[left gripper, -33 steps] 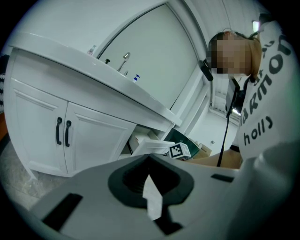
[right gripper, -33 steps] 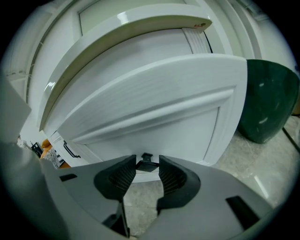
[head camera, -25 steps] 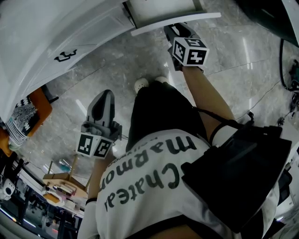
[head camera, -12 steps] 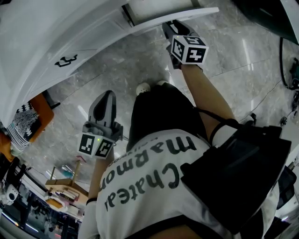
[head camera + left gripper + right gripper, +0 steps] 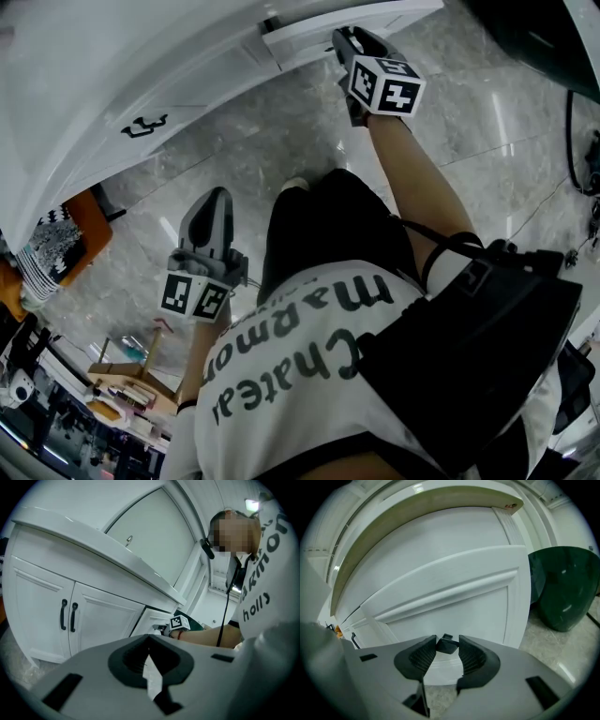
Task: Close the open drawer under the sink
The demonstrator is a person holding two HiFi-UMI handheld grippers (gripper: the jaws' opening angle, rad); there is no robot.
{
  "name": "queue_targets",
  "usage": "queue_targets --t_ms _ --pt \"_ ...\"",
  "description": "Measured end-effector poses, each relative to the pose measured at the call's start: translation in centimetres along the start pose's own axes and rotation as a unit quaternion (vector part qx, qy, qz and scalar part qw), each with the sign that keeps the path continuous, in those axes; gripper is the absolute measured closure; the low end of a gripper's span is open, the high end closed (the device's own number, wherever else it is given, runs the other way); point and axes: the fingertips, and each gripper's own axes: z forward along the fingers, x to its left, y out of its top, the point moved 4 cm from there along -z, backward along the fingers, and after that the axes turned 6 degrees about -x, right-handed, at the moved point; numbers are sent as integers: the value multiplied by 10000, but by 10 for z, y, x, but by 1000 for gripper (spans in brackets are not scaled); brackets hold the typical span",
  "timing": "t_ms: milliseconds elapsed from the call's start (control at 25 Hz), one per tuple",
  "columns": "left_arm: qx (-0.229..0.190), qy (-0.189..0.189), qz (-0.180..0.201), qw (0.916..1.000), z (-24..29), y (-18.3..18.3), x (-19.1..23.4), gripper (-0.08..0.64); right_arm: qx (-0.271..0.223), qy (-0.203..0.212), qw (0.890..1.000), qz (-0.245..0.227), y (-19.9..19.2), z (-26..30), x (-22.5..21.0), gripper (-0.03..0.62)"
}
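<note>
1. Right gripper (image 5: pixel 447 641): jaws narrow, clamped on the dark handle (image 5: pixel 447 647), whose ends are hidden behind the pads.
2. The handle sits on the drawer (image 5: pixel 454 597), ajar, cut off in the head view.
3. Left gripper (image 5: pixel 149 639): jaws together, empty, away from the cabinet (image 5: pixel 93 616).

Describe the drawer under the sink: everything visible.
The drawer has a white, painted-looking front with a framed recessed panel and a small dark handle. It stands partly open, its front out from the white cabinet, with a dark gap showing beside it. The right gripper grips the handle between its jaws; nothing else touches the drawer. Its inside is not visible.
</note>
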Motion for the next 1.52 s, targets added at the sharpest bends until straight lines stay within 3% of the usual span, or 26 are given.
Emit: queue_targets --t_ms 720,840,960,1080,1240,1400,1520 --pt "-91 90 5 9999 -3 2 19 551 -23 -103 9999 -22 12 21 -3 436" --pt "-136 162 -6 9998 -13 16 16 551 86 -139 9998 -93 14 23 -3 433" --pt "-126 266 -7 9996 -31 32 8 551 273 -230 9993 133 12 21 -5 432" --pt "-113 371 42 9992 -52 51 0 551 630 -398 9962 453 11 22 -2 438" --pt "-138 551 256 9981 -83 78 -7 551 1058 -424 9924 456 14 24 -1 439" --pt "-336 833 383 9952 -104 96 -3 551 933 -401 9935 522 19 30 -2 439" --pt "-411 877 330 9948 -117 105 -10 551 900 -738 9897 832 15 7 -7 444"
